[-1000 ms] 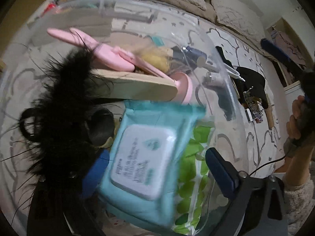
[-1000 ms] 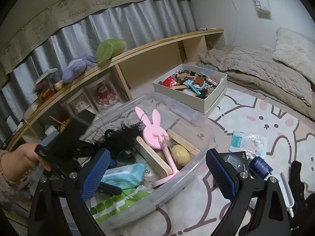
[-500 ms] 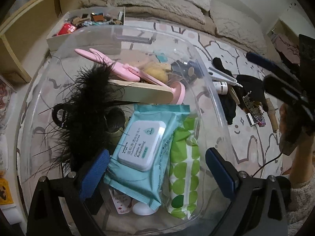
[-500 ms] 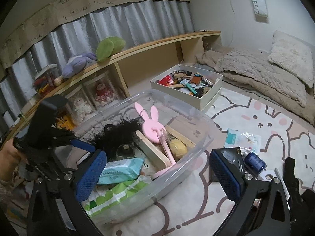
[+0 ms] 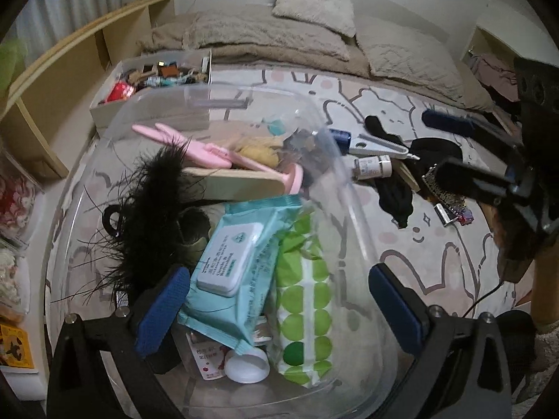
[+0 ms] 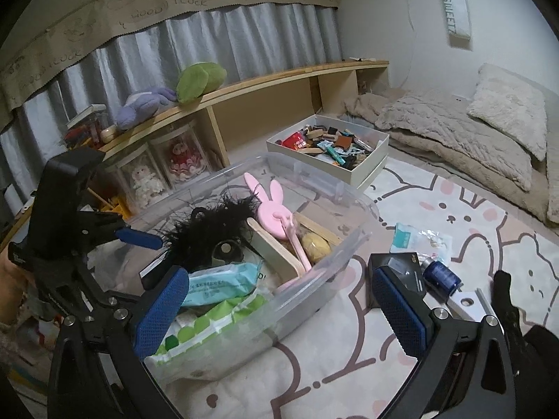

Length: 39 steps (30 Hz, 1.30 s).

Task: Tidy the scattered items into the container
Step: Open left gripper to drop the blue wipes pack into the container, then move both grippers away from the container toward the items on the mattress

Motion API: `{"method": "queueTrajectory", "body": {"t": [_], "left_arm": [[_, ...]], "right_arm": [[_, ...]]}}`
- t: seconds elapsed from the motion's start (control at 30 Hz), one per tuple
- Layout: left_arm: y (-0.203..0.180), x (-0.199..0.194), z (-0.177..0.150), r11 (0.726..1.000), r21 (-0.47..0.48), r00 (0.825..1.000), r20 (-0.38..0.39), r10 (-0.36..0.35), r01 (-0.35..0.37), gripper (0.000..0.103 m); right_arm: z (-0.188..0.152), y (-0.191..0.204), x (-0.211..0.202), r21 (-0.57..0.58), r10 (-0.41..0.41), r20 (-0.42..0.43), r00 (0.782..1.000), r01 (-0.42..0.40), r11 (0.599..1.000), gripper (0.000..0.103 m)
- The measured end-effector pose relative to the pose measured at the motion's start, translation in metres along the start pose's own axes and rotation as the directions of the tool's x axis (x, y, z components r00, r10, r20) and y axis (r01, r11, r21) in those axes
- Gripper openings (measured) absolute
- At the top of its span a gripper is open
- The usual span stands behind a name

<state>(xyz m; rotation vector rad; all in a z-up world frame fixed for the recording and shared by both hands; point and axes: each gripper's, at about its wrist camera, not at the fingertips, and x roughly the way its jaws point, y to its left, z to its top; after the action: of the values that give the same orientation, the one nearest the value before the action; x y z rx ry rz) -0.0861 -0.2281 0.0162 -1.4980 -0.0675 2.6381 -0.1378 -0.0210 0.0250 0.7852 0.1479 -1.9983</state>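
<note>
A clear plastic bin (image 5: 353,188) (image 6: 349,244) on the rug holds a teal wipes pack (image 5: 237,262) (image 6: 223,281), a green-dotted pack (image 5: 304,300), a black feathery item (image 5: 146,209) (image 6: 209,230), a pink bunny mirror (image 5: 195,146) (image 6: 270,206) and a wooden board (image 5: 237,183). My left gripper (image 5: 279,310) is open and empty above the bin's near end; it also shows in the right wrist view (image 6: 136,235). My right gripper (image 6: 279,310) is open and empty over the bin's near corner. Loose on the rug: a small bottle (image 5: 372,167), black socks (image 5: 394,195), a blue-capped jar (image 6: 440,274), a black box (image 6: 401,265).
A white box of small items (image 6: 370,160) (image 5: 153,76) stands behind the bin. A wooden shelf with plush toys (image 6: 195,80) runs along the curtain. Bedding and pillows (image 6: 454,129) lie at the far right. A packet (image 6: 415,239) lies on the bunny rug (image 6: 436,209).
The left gripper has let go of the wipes pack, which now lies in the bin, and has risen and pulled back. The right gripper has drifted slightly back.
</note>
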Motion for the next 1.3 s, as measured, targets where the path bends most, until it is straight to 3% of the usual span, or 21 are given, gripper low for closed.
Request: {"method": "queueTrajectory", "body": {"t": [0.2, 0.5, 0.77, 0.9, 1.3], "left_arm": [[-0.018, -0.017, -0.002, 1.000, 0.012, 0.998, 0.068, -0.011, 0.010, 0.103], [-0.043, -0.032, -0.017, 1.000, 0.017, 0.989, 0.150, -0.009, 0.006, 0.103], [-0.061, -0.048, -0.028, 1.000, 0.011, 0.971, 0.238, 0.002, -0.005, 0.103], [-0.071, -0.056, -0.035, 0.999, 0.013, 0.953, 0.303, 0.027, -0.032, 0.103], [-0.093, -0.063, -0.052, 0.999, 0.037, 0.923, 0.384, -0.006, -0.008, 0.103]], "right_arm": [[-0.021, -0.003, -0.026, 0.071, -0.026, 0.043, 0.999, 0.023, 0.997, 0.103], [-0.036, 0.006, -0.064, 0.079, -0.083, 0.103, 0.991, 0.075, 0.994, 0.103], [-0.057, 0.015, -0.083, 0.055, -0.159, 0.111, 0.981, 0.154, 0.987, 0.103], [-0.067, 0.019, -0.097, 0.046, -0.206, 0.131, 0.970, 0.201, 0.978, 0.103], [-0.094, 0.021, -0.134, 0.066, -0.313, 0.171, 0.934, 0.307, 0.950, 0.103]]}}
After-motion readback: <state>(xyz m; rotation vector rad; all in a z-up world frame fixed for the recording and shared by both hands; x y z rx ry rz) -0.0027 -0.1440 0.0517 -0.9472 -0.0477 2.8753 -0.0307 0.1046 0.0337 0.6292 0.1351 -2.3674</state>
